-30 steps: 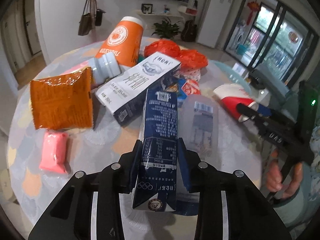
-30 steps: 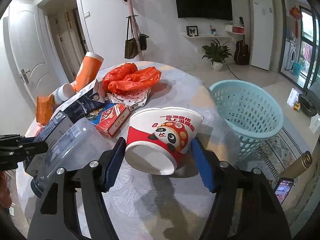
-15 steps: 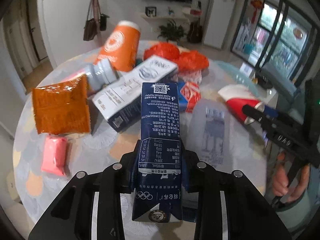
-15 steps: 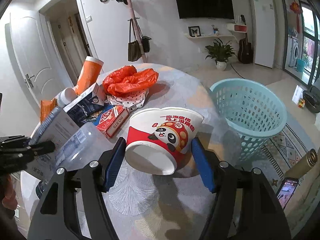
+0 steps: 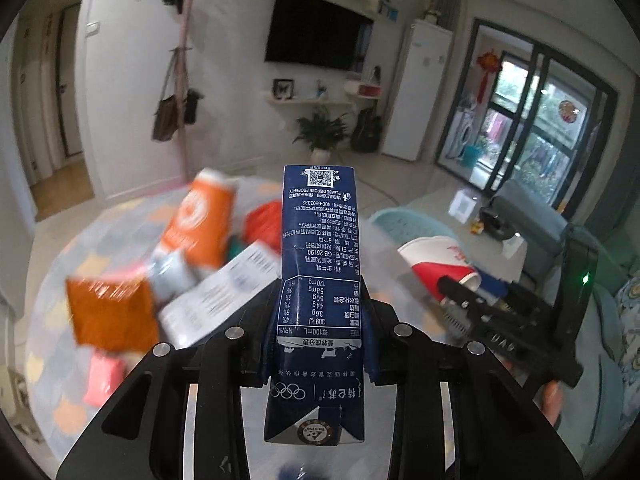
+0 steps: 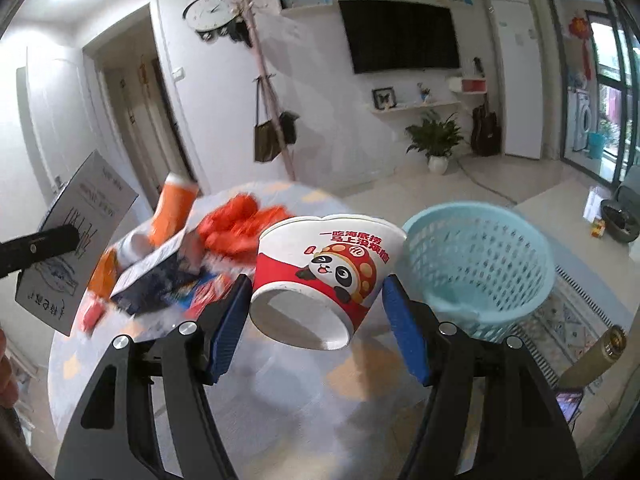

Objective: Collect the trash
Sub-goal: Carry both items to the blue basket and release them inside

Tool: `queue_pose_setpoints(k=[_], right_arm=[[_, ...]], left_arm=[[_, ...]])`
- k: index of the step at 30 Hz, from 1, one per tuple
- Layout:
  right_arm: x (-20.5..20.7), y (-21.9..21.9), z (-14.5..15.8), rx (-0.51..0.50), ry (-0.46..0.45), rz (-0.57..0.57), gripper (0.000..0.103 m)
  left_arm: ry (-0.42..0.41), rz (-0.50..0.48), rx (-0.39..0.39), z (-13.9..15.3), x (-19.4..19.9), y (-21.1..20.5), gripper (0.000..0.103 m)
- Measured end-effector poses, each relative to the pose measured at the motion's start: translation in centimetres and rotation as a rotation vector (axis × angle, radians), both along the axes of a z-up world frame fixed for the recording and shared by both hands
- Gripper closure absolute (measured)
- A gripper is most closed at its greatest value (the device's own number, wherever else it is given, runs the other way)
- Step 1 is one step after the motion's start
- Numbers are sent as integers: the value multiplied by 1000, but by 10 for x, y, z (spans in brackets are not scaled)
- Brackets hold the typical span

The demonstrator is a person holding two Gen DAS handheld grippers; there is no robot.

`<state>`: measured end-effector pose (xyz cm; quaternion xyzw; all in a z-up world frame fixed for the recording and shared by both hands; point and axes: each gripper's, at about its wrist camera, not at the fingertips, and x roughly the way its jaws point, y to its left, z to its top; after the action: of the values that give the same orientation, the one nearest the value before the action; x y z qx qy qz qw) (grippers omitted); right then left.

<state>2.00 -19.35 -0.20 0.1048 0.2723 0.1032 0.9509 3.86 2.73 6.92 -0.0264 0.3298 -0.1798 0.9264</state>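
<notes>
While my right tongs (image 6: 316, 304) hold the cup (image 6: 326, 276) up over the bench (image 6: 280, 392), the basket (image 6: 480, 264) sits just to its right, so this hand is nearer than my left tongs (image 5: 320, 344), shut on the carton (image 5: 318, 264) pointing long-way ahead.

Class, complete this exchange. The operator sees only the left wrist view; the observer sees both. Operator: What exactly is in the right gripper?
Observer: The right gripper grips a paper bowl printed with a panda, base toward the camera.
Operator: Where's the basket?
Observer: The light blue basket stands just right of the bowl, beside the table; nothing shows inside.
Operator: And my carton?
Observer: The milk carton shows its pale printed face at far left, lifted above the table.
</notes>
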Motion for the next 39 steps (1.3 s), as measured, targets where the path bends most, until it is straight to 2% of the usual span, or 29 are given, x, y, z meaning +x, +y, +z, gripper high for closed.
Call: queue_pose_setpoints(k=[5,10,15,19,21,25,29,31,33,36,39], right_arm=[[15,-42,13,-17,-39,-104,39],[41,-83,10,-116,-44,-258,39],[81,-118,-17,-139,46,-353,39],[111,-135,-44,-112,138,-372,39],[123,-143,-58,-87,187,-380,39],[140,-149,-73,-77,228,-392,39],[153,-154,-84,-69,261,-387,39],[156,-156,-87,-64,283,-383,39],[154,-160,-85,-59,284,-385,38],[144,-162,-76,-58,266,-392,38],[130,-157,-62,-37,239,-376,38]], left_arm=[[2,-72,-8,13,32,-52,72],[48,-151,-47,9,78,-109,72],[136,-206,-85,-17,127,-160,72],[205,-220,-88,-46,157,-186,72],[231,-216,-89,-58,170,-194,72],[256,-198,-87,-78,185,-202,71],[280,-180,-114,-82,194,-204,57],[273,-183,-115,-79,193,-204,56],[254,-189,-119,-73,186,-202,49],[218,-182,-128,-60,172,-192,49],[197,-175,-180,-45,158,-179,49]])
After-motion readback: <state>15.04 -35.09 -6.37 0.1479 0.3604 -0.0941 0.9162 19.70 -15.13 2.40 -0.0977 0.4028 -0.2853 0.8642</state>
